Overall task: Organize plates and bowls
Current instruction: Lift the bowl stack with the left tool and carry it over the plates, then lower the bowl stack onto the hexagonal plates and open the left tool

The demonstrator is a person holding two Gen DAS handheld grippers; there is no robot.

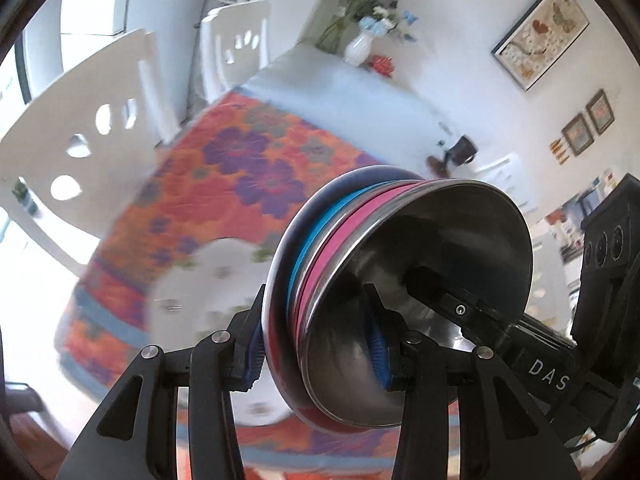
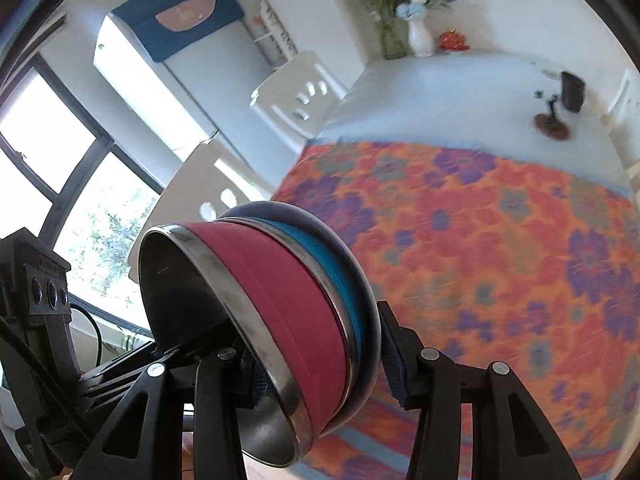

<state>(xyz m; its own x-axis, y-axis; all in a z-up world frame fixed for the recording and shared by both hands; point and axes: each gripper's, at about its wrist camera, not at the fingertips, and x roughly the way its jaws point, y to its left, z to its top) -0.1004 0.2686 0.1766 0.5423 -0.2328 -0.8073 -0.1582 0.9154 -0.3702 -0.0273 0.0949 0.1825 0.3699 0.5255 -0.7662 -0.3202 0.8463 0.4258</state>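
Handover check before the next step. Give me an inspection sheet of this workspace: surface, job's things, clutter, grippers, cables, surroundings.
Surface: table with floral cloth over the near part.
Job's things: nested bowl stack, steel inside, pink and blue outsides, tilted, off the table; white plate on the cloth.
Clutter: white vase, red item, dark object on the far part.
Grippers: left gripper and right gripper both clamp the stack's rim.
Cables: black cable behind the left gripper.
Surroundings: white chairs, fridge, window, framed pictures.

Steel bowls [image 1: 400, 280] banded pink and blue; cloth [image 2: 480, 240] orange with purple flowers; white plate [image 1: 208, 292] at seven o'clock.
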